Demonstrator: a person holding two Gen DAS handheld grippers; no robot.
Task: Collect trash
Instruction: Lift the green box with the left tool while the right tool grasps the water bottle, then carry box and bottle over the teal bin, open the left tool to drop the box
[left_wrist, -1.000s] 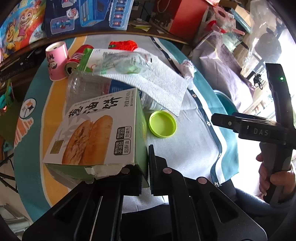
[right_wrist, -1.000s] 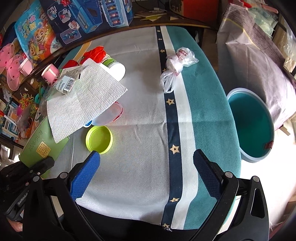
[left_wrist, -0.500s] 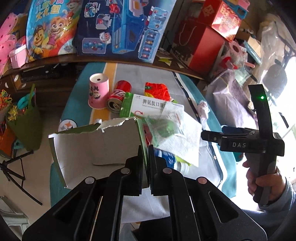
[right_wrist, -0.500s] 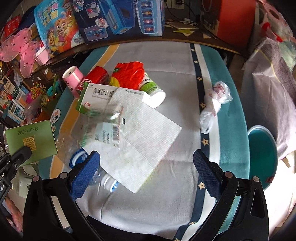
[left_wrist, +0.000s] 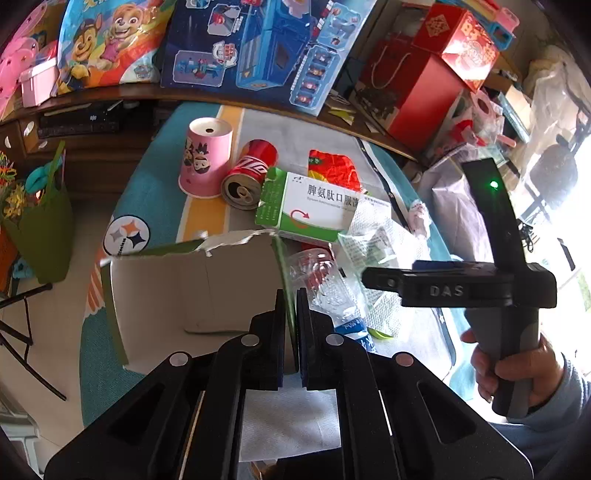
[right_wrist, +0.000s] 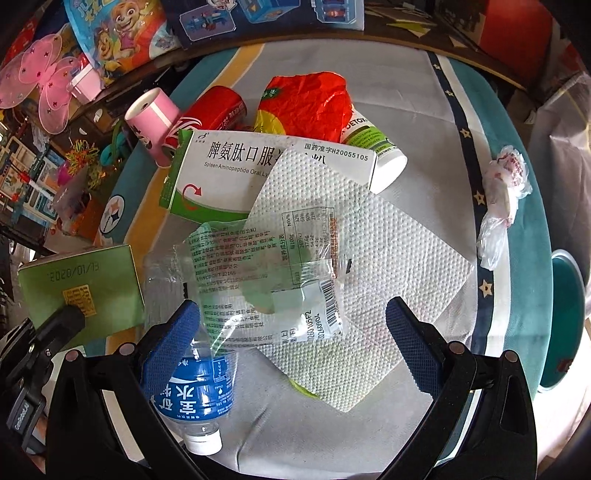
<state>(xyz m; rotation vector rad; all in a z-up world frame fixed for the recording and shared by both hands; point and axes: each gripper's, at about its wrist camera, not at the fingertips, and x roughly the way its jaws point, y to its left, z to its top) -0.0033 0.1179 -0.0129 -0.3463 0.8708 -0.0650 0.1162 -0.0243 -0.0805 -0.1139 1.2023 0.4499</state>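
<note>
- The left gripper (left_wrist: 290, 328) is pinching one thin wall of the torn green biscuit box (left_wrist: 192, 288), its jaws closed flat on the cardboard panel, and the box is hanging off to the gripper's left, over the table's near-left edge.
- The box is looking empty and light; its ragged torn top is showing bare grey card, so the wall is probably bending rather than resisting. A single-panel pinch is likely to let it swing or tear further, so holding near a folded corner would be firmer.
- The right gripper (right_wrist: 293, 325) is standing wide open with nothing between its blue pads (right_wrist: 173, 343), hovering above the clear printed wrapper (right_wrist: 266, 273) that is lying on the white paper towel (right_wrist: 369, 236).
- The wrapper is thin, crinkly film, slippery and nearly weightless; closing on a bunched fold should be holding it better than a flat edge, and the towel beneath may be coming up with it.
- The crushed water bottle (right_wrist: 195, 387) is lying under the wrapper's left end, cap toward the camera; it is springy and may be rolling away if nudged.
- The teal bin (right_wrist: 565, 317) is sitting beyond the table's right edge, seemingly where the trash goes.
</note>
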